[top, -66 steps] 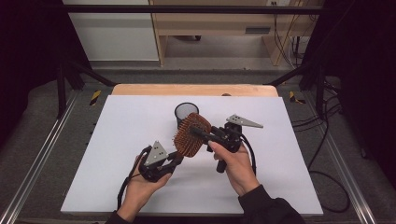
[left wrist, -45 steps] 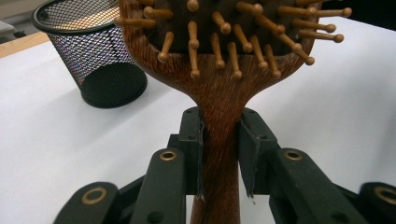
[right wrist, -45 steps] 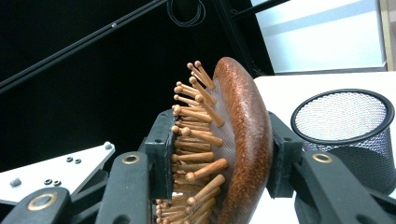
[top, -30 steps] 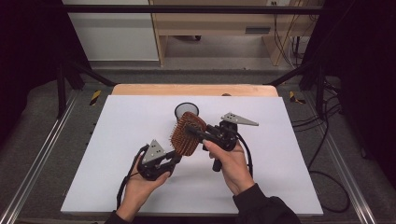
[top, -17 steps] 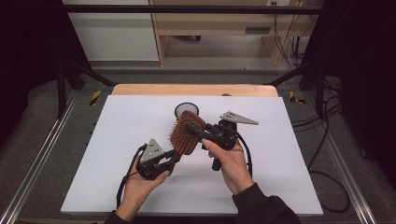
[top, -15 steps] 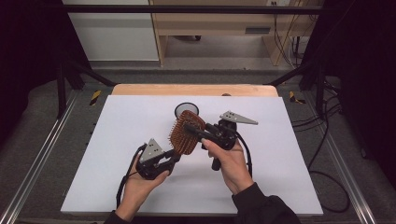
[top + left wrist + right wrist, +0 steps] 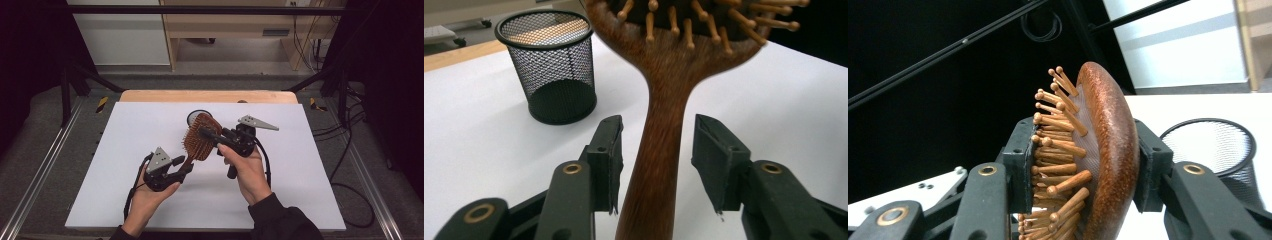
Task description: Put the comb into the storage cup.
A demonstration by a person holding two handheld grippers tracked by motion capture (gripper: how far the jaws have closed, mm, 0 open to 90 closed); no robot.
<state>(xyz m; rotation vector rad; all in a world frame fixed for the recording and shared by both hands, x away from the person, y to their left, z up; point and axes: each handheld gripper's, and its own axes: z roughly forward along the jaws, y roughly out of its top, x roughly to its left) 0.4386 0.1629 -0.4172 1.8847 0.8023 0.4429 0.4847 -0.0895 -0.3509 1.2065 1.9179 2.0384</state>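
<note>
A wooden paddle hairbrush (image 7: 202,139) with wooden pins is held in the air above the white table. My right gripper (image 7: 206,133) is shut on its head, one pad on the pins (image 7: 1058,165) and the other on the smooth back (image 7: 1110,145). The handle (image 7: 659,135) runs down between the jaws of my left gripper (image 7: 187,168). Those jaws have just been opening and now stand open, with a gap on either side of the handle. A black mesh cup (image 7: 195,116) (image 7: 546,65) stands upright just behind the brush.
The white board (image 7: 125,150) covers the table, with a wooden edge (image 7: 200,96) at its far side. Metal rails (image 7: 45,170) run along both sides, and cables (image 7: 350,150) lie to the right. Shelving stands beyond the table.
Since the earliest frame the brush and my right gripper have shifted slightly left. My left hand has stayed where it was, under the handle.
</note>
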